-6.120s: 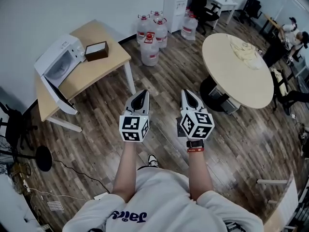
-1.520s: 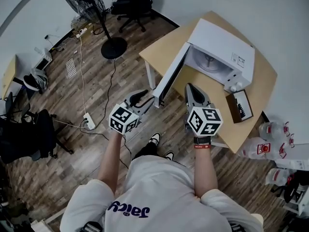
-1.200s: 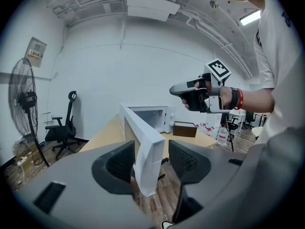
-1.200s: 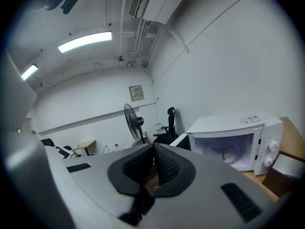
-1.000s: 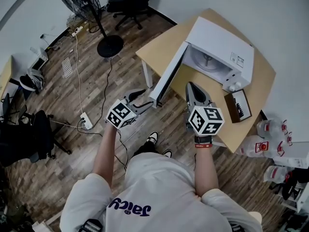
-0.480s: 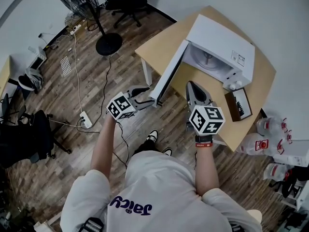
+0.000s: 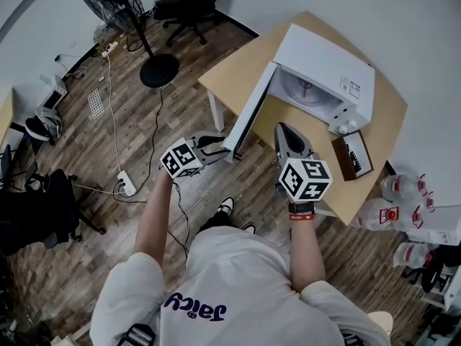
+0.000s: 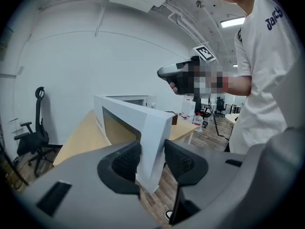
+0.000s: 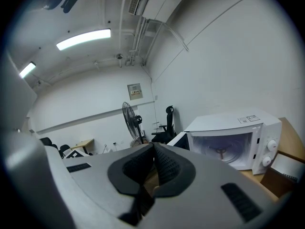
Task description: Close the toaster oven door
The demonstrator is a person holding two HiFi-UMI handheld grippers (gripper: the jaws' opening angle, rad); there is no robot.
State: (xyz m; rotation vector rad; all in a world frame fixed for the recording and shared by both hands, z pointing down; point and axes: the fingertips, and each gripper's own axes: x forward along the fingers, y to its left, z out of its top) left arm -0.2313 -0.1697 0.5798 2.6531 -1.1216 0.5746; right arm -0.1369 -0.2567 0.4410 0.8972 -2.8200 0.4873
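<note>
A white toaster oven [image 7: 324, 63] stands on a wooden table [image 7: 234, 67] with its door [image 7: 248, 117] swung wide open toward me. My left gripper [image 7: 220, 148] is at the door's free edge. In the left gripper view the door edge [image 8: 151, 128] fills the gap between the closing jaws of the left gripper [image 8: 152, 159], and both pads touch it. My right gripper [image 7: 283, 130] hovers above the table's front, before the open cavity. The right gripper [image 9: 153, 163] is shut on nothing, and the oven [image 9: 238, 137] lies ahead of it.
A brown box [image 7: 351, 156] sits on the table right of the oven. A standing fan [image 7: 155, 67] and an office chair [image 7: 187, 6] are at the back left. A cable and power strip [image 7: 122, 186] lie on the floor. Water bottles [image 7: 403, 193] stand at right.
My left gripper has reached rightward to the door's free edge and its jaws have narrowed around it. The right gripper has stayed almost still.
</note>
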